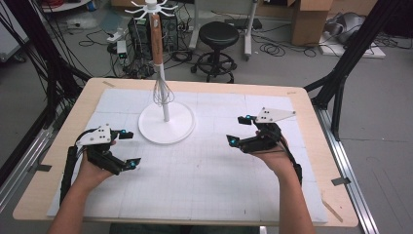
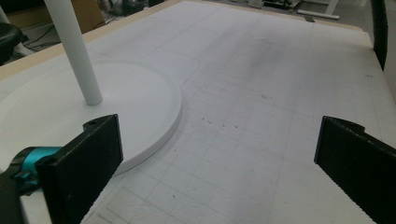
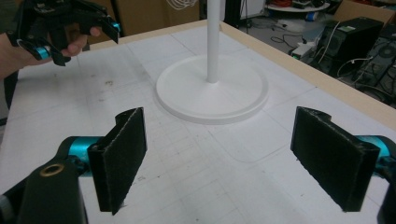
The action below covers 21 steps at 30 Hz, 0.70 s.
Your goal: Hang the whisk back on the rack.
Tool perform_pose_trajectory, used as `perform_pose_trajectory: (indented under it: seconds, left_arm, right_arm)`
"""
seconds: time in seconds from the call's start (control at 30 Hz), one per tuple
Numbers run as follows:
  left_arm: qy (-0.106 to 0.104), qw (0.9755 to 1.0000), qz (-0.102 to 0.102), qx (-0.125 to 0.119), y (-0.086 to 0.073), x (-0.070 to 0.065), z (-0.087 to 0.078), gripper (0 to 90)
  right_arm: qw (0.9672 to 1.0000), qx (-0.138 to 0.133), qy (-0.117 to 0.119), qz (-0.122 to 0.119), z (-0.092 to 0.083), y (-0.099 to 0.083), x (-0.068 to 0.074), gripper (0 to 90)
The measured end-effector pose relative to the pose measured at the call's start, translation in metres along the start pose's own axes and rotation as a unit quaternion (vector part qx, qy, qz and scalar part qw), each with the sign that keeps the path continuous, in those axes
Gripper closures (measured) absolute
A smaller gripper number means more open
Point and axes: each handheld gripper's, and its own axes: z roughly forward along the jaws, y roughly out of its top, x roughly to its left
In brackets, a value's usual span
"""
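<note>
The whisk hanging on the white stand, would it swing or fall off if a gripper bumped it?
Probably it would swing: the whisk hangs freely from a hook near the top of the stand, wire loops down. A hard upward knock might unhook it. The stand itself likely stays put, since its round base is wide and flat on the table.

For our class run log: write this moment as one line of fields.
left gripper: open, empty | right gripper: open, empty | whisk: hanging on white stand | both hands: low over gridded mat, either side of stand
</note>
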Motion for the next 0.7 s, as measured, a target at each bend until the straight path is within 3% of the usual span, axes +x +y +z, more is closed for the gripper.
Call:
perform_pose_trajectory:
  seconds: [0.43,0.7]
  left_arm:
    - [-0.005,0.9999,0.000,0.011,-0.002,0.000,0.004,1.6]
    - [-0.005,0.9999,-0.001,0.009,-0.002,-0.001,0.005,1.7]
  right_arm:
    - [0.9995,0.000,-0.024,0.019,0.001,-0.036,0.000,16.6]
    - [0.9993,-0.013,-0.026,0.024,-0.005,-0.042,-0.002,16.6]
